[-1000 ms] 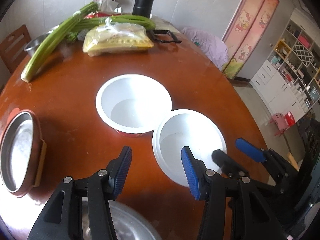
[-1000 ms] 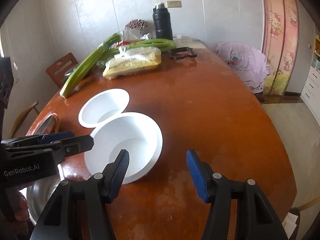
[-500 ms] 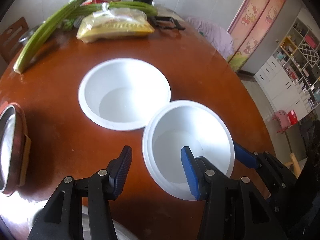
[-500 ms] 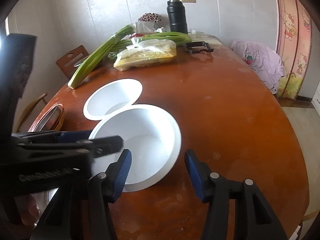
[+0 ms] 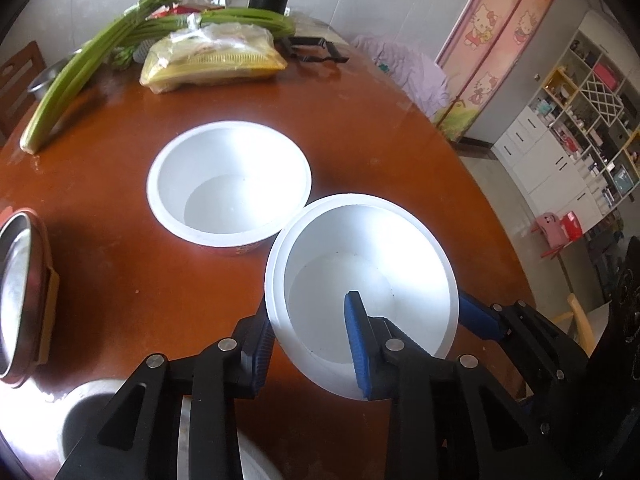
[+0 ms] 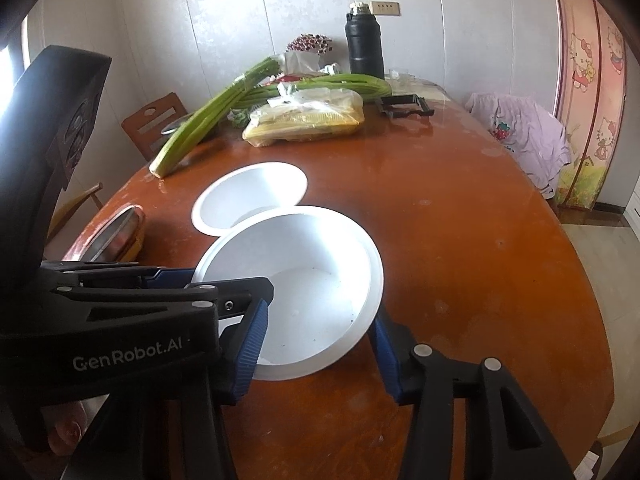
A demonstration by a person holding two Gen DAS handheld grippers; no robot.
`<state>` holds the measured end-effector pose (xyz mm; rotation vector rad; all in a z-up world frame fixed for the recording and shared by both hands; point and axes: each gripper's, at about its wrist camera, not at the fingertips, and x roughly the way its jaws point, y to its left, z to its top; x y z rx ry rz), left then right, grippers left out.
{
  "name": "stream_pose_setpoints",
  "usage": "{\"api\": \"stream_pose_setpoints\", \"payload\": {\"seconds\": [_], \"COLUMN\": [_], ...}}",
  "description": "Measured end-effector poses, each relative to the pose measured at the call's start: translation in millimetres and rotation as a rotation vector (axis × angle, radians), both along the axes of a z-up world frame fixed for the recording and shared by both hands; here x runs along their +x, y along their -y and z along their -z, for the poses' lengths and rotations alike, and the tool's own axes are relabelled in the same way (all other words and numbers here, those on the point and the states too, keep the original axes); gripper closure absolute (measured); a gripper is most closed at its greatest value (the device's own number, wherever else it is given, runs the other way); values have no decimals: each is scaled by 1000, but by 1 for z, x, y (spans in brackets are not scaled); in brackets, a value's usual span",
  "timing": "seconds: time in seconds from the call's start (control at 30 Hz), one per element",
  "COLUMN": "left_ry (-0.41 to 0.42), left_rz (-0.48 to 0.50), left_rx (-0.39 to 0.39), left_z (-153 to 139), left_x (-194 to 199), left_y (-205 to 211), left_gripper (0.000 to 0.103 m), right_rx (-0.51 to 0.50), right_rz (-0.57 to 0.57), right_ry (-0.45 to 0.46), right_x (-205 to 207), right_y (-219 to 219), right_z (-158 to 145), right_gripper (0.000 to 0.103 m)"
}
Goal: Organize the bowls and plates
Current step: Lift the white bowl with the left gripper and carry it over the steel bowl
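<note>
Two white bowls stand on the brown table. The far bowl (image 5: 228, 184) (image 6: 252, 196) sits flat. The near bowl (image 5: 372, 264) (image 6: 320, 264) overlaps its rim and looks tipped. My left gripper (image 5: 308, 340) (image 6: 224, 284) is closing on the near bowl's front wall, one pad outside and one inside, both against it. My right gripper (image 6: 316, 352) (image 5: 478, 316) is also closing. Its right pad lies against the bowl's outer side, its left pad over the near rim, and I see no squeeze.
A metal plate in a red-rimmed dish (image 5: 20, 292) lies at the table's left edge, and a steel bowl (image 5: 84, 416) sits under my left gripper. Celery (image 5: 100, 64), a yellow bag (image 5: 216, 60), a black flask (image 6: 364, 44) and a black clip (image 6: 404, 106) fill the far end.
Both grippers have come in onto the near bowl. The left jaws have narrowed sharply onto its wall and the right jaws have narrowed too. The near bowl now overlaps the far bowl's rim.
</note>
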<state>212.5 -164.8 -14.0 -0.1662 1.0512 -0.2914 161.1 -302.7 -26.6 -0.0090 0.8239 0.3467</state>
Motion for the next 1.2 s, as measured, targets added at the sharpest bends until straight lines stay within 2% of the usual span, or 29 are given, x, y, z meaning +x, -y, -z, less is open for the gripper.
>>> {"api": "stream_pose_setpoints", "payload": {"seconds": [0.63, 0.93, 1.2], "left_ry": [115, 125, 103], "left_rz": [-77, -114, -136], "left_rx": [-16, -25, -19], "left_z": [-46, -45, -32], "left_x": [-72, -105, -119], "left_y": [-68, -105, -122], "left_gripper": [69, 69, 69], "right_rx": [10, 7, 1], "right_rz": [-110, -182, -233], "right_ry": [86, 84, 42], "right_x": [-49, -72, -81], "right_y": [-52, -88, -108], "right_z": [-44, -48, -35], "right_gripper": [52, 52, 52]}}
